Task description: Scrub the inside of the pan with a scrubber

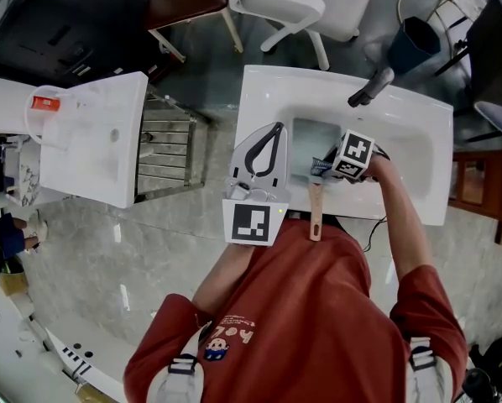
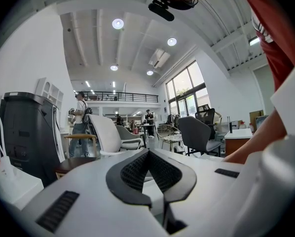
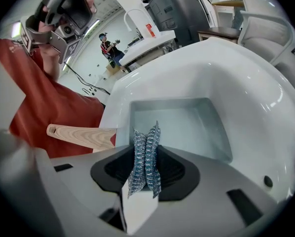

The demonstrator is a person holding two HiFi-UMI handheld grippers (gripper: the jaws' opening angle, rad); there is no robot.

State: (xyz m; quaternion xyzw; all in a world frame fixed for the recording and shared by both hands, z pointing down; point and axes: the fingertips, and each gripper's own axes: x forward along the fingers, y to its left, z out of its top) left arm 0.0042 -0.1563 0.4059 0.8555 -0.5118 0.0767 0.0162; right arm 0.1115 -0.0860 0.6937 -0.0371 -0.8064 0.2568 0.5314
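The right tool (image 3: 145,149) clamps the scrubber (image 3: 146,135) above the sink (image 3: 211,78). The left tool (image 2: 148,153) has its jaws together, empty.

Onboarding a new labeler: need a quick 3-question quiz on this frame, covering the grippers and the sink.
1. True or false: the left gripper has its jaws wide apart.
2. What does the right gripper clamp? A) a sponge B) a blue-silver mesh scrubber C) nothing
3. Fill in: the wooden handle sticks out over the near edge of the white ____.
Key: 1 false, the jaws are together and empty; 2 B; 3 sink.
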